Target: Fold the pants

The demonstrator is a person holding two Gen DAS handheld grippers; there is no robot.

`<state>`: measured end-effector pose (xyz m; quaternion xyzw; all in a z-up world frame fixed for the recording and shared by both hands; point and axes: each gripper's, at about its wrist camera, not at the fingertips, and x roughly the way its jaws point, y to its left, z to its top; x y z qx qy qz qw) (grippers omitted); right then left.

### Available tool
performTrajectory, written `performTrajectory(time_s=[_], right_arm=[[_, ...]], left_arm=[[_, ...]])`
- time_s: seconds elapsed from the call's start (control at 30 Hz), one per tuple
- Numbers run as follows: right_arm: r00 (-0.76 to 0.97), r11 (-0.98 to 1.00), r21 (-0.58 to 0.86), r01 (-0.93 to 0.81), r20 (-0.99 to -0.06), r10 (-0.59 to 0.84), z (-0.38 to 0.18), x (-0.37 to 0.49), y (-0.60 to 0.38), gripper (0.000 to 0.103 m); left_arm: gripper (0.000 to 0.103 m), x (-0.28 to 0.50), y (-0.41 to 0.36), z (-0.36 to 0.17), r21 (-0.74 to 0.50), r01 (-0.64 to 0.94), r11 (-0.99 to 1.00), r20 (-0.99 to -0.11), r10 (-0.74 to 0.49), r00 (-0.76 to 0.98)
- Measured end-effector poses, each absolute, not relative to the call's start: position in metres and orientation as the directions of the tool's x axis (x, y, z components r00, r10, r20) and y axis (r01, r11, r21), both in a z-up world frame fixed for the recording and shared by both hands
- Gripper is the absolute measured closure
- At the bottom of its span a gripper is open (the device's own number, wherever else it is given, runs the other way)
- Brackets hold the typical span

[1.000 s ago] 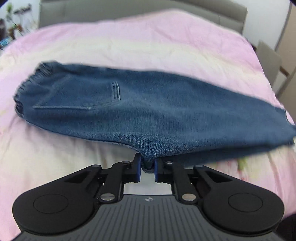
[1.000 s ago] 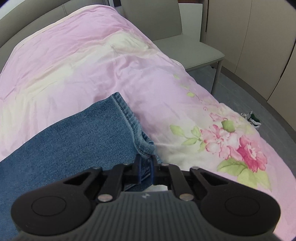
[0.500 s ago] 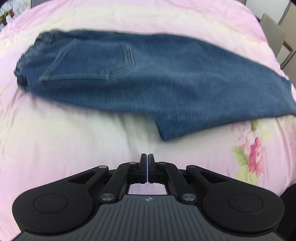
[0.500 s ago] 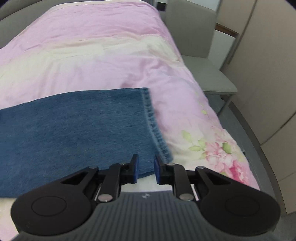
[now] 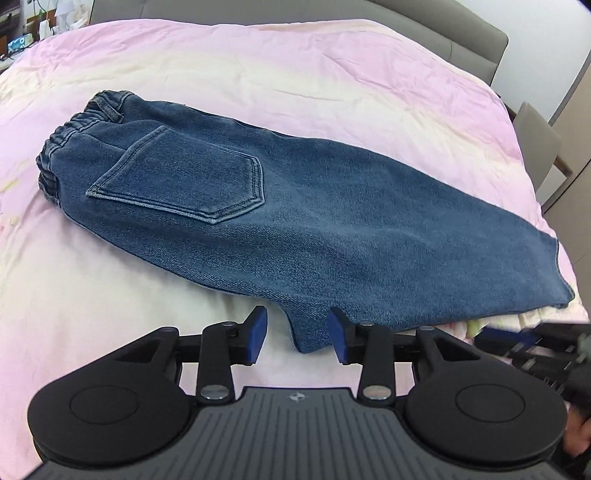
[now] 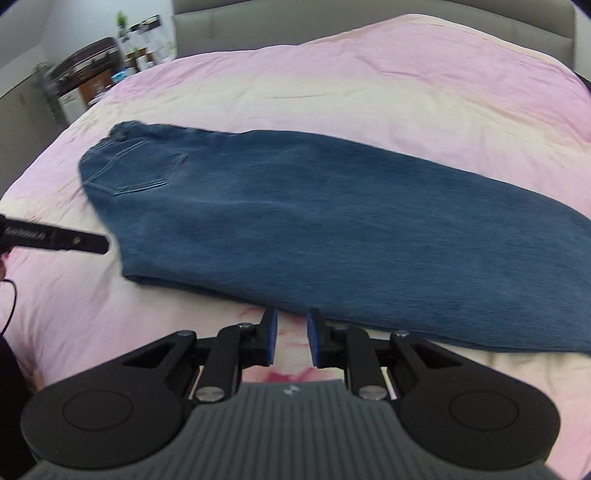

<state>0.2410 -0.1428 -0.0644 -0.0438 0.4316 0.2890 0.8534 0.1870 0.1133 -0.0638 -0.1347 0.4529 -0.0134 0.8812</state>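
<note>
Blue jeans, folded in half lengthwise, lie flat across the pink bedspread. The elastic waistband is at the left, the back pocket faces up, and the leg ends are at the right. My left gripper hovers at the near edge with its jaws opening. The crotch corner lies between its blue pads, untouched. My right gripper stands slightly open over bare bedspread, just short of the near edge of the jeans. It shows blurred at the right of the left wrist view.
A grey headboard runs along the far side of the bed. A grey chair stands beyond the bed's right edge. Shelves with clutter stand far left. A black finger of my left gripper reaches in from the left.
My left gripper let go of the crotch corner, shut empty, then opened. My right gripper released the leg hem and swung left along the near edge. The jeans settled flat.
</note>
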Motion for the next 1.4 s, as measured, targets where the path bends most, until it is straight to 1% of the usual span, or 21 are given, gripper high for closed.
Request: performTrajectory(time_s=[0.1,0.27,0.37,0.5,0.57,0.67,0.77,0.83,0.87,0.9,1.0,1.07,1.13,1.17,1.2,1.23,1.3,1.33,1.4], right_arm=[[0.434,0.8,0.196,-0.566,-0.755,0.492,-0.08,0.23,-0.106,0.089],[0.435,0.791,0.187,-0.583,-0.751,0.498,-0.099,0.228,-0.067,0.089],[0.444,0.795,0.179,-0.58,-0.749,0.492,-0.103,0.232,-0.052,0.092],[0.488,0.795,0.172,-0.582,-0.708,0.51,-0.082,0.242,-0.05,0.092],[0.501,0.794,0.137,-0.593,-0.709,0.496,-0.074,0.252,-0.046,0.092],[0.507,0.789,0.125,-0.601,-0.704,0.497,-0.068,0.269,-0.043,0.092],[0.494,0.787,0.15,-0.598,-0.705,0.51,-0.063,0.285,-0.044,0.093],[0.507,0.785,0.147,-0.602,-0.69,0.517,-0.059,0.289,-0.046,0.094],[0.514,0.783,0.146,-0.604,-0.679,0.523,-0.055,0.292,-0.046,0.094],[0.516,0.782,0.153,-0.605,-0.672,0.531,-0.052,0.295,-0.047,0.094],[0.508,0.778,0.172,-0.604,-0.67,0.542,-0.048,0.299,-0.048,0.094],[0.509,0.78,0.169,-0.603,-0.671,0.539,-0.049,0.297,-0.054,0.094],[0.499,0.777,0.176,-0.605,-0.676,0.542,-0.053,0.292,-0.064,0.093],[0.492,0.777,0.178,-0.605,-0.684,0.539,-0.057,0.289,-0.068,0.093],[0.483,0.776,0.18,-0.604,-0.692,0.537,-0.06,0.286,-0.073,0.093],[0.478,0.775,0.186,-0.604,-0.693,0.539,-0.063,0.281,-0.079,0.093],[0.481,0.77,0.19,-0.609,-0.684,0.549,-0.065,0.27,-0.09,0.093],[0.487,0.767,0.184,-0.615,-0.676,0.553,-0.064,0.261,-0.095,0.09],[0.491,0.746,0.178,-0.642,-0.652,0.578,-0.061,0.247,-0.104,0.089]], left_arm=[[0.058,0.188,0.117,-0.066,-0.25,-0.089,0.964,-0.785,-0.148,0.602],[0.058,0.195,0.126,-0.076,-0.28,-0.094,0.955,-0.776,-0.168,0.608],[0.058,0.196,0.128,-0.078,-0.286,-0.085,0.954,-0.771,-0.177,0.612],[0.059,0.191,0.127,-0.07,-0.279,0.006,0.96,-0.744,-0.221,0.63],[0.059,0.189,0.123,-0.067,-0.264,0.071,0.962,-0.735,-0.249,0.631],[0.058,0.185,0.11,-0.063,-0.189,0.177,0.966,-0.725,-0.259,0.638],[0.051,0.186,0.098,-0.061,-0.125,0.257,0.958,-0.705,-0.268,0.656],[0.045,0.19,0.09,-0.059,-0.105,0.288,0.952,-0.689,-0.278,0.669],[0.044,0.193,0.085,-0.058,-0.092,0.307,0.947,-0.683,-0.284,0.673],[0.041,0.196,0.079,-0.058,-0.077,0.336,0.939,-0.686,-0.294,0.665],[0.041,0.204,0.051,-0.066,0.027,0.47,0.882,-0.746,-0.295,0.597],[0.041,0.201,0.035,-0.075,0.127,0.529,0.839,-0.777,-0.248,0.578],[0.042,0.197,0.024,-0.084,0.219,0.546,0.809,-0.783,-0.189,0.593],[0.045,0.198,0.02,-0.089,0.253,0.545,0.8,-0.784,-0.161,0.6],[0.07,0.199,0.019,-0.093,0.279,0.529,0.802,-0.782,-0.13,0.61],[0.087,0.2,0.02,-0.094,0.282,0.515,0.809,-0.785,-0.114,0.61],[0.092,0.203,0.032,-0.086,0.199,0.498,0.844,-0.786,-0.166,0.596],[0.093,0.206,0.04,-0.08,0.152,0.483,0.862,-0.782,-0.194,0.592],[0.094,0.216,0.055,-0.068,0.049,0.456,0.889,-0.782,-0.25,0.572]])
